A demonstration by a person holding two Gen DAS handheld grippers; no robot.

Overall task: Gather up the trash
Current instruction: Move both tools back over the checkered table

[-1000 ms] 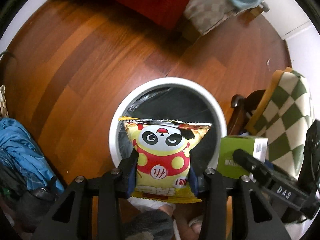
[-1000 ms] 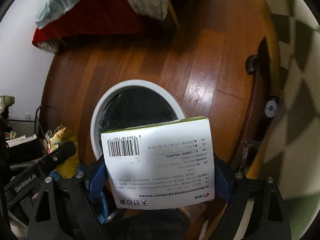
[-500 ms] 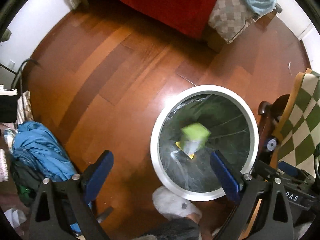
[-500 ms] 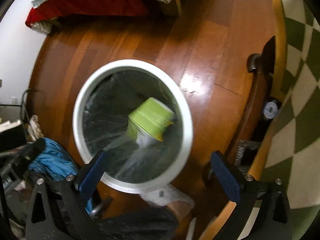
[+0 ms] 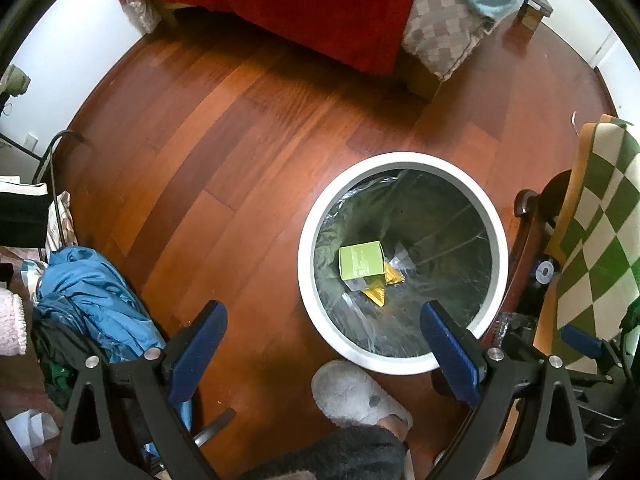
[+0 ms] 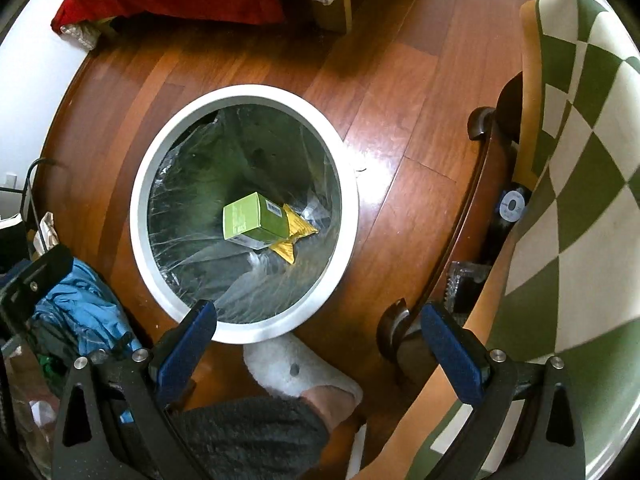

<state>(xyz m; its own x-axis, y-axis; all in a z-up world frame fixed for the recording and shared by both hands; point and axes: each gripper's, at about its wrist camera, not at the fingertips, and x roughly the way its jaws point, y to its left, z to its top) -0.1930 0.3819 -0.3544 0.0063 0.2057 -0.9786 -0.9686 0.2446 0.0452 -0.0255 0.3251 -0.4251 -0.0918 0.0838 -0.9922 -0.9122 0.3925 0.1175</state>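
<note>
A round white-rimmed bin [image 5: 496, 236] [image 6: 140, 216] with a clear liner stands on the wooden floor. At its bottom lie a green box [image 5: 360, 260] [image 6: 256, 222] and, partly under it, a yellow snack bag [image 5: 384, 286] [image 6: 294, 236]. My left gripper [image 5: 324, 336] hangs open above the floor at the bin's near-left edge, nothing between its blue pads [image 5: 196, 352]. My right gripper [image 6: 318, 340] is open too, above the bin's near rim, its pads [image 6: 452, 356] empty.
A person's foot in a fluffy white slipper [image 5: 352, 396] [image 6: 296, 372] stands just in front of the bin. A chair with a green-checked cover [image 5: 592, 240] [image 6: 580, 160] is at the right, a pile of blue clothes [image 5: 88, 300] at the left, a red-covered bed [image 5: 312, 4] beyond.
Both grippers opened and let go: the snack bag from the left and the green box from the right fell into the bin and now lie at its bottom. Both grippers shifted.
</note>
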